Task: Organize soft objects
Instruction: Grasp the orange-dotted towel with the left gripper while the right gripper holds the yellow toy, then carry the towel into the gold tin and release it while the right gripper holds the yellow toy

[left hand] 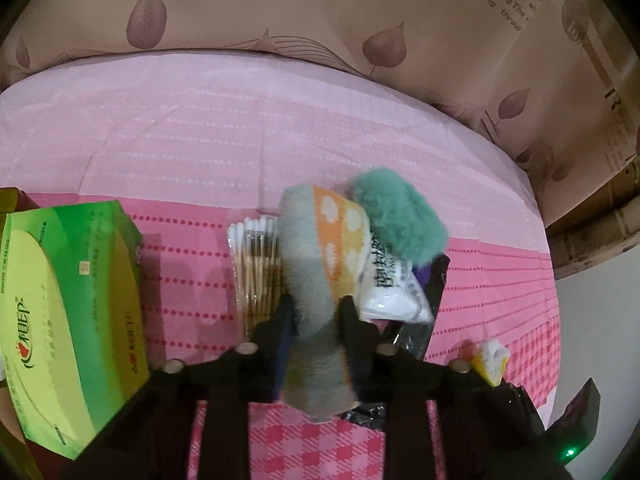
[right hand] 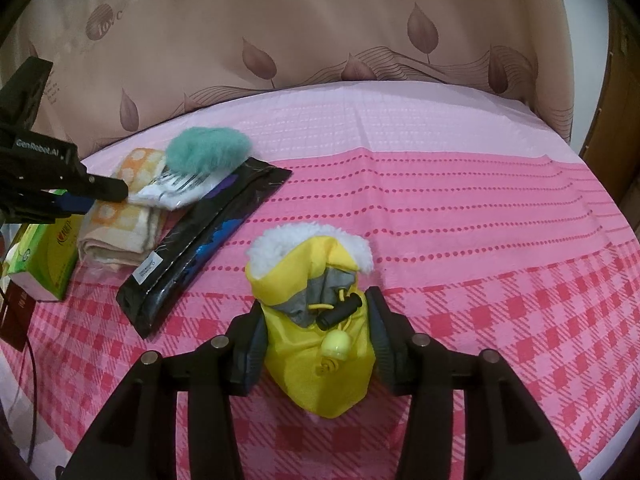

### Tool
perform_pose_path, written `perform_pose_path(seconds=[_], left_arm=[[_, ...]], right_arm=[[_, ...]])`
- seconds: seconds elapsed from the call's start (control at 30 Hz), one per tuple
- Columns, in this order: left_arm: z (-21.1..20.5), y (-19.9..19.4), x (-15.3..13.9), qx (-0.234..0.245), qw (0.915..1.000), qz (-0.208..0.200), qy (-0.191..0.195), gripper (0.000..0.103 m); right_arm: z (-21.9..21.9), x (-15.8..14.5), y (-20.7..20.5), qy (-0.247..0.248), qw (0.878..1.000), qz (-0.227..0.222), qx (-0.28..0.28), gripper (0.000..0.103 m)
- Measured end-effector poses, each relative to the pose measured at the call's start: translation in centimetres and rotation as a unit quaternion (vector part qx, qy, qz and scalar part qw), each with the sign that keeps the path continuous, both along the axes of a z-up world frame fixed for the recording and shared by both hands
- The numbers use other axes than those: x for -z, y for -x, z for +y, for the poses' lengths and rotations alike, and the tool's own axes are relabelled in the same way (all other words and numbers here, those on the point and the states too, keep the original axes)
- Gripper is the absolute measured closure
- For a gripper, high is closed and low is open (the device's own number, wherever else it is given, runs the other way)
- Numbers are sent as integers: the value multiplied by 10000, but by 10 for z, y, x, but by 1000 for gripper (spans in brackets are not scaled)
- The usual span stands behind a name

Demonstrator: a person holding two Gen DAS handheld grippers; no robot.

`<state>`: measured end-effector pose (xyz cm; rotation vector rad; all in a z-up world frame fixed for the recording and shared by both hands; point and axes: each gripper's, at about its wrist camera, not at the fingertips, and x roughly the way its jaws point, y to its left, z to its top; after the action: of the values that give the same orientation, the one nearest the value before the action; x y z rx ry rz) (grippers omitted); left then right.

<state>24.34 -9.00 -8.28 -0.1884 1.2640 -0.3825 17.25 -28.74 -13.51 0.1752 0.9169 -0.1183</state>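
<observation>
My left gripper [left hand: 316, 312] is shut on a folded towel [left hand: 316, 264], grey-beige with orange and yellow squares, lying on the bed; it also shows in the right wrist view [right hand: 120, 232]. A teal fluffy pad [left hand: 400, 216] and a white packet [left hand: 392, 280] lie on the towel's right part. My right gripper [right hand: 316, 308] is shut on a yellow pouch [right hand: 316, 352] with white fleece trim and a drawstring toggle. The pouch shows in the left wrist view [left hand: 490, 360] at the right.
A green tissue box [left hand: 68, 312] stands at the left. A pack of cotton swabs [left hand: 256, 268] lies beside the towel. A black flat package [right hand: 200, 240] lies right of the pile. The pink bedcover [right hand: 440, 184] stretches back to a leaf-patterned curtain [right hand: 320, 32].
</observation>
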Motion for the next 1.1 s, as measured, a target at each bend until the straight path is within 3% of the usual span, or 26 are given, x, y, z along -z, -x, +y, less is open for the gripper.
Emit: perform_pose_path(seconds=[0.4,0.8,1.1], left_arm=[[11,15,-20,-41,9998,-174,133,87],[6,45,-58,361,9979,-453,294,87],[17,57,-83,395,9970,-665,37,87]], right_arm=[[3,2,-3,-22,10000,7,8,58],[6,1,-6,-40,10000,10,21,58],[8,0,-7,-40,10000,14,33,58]])
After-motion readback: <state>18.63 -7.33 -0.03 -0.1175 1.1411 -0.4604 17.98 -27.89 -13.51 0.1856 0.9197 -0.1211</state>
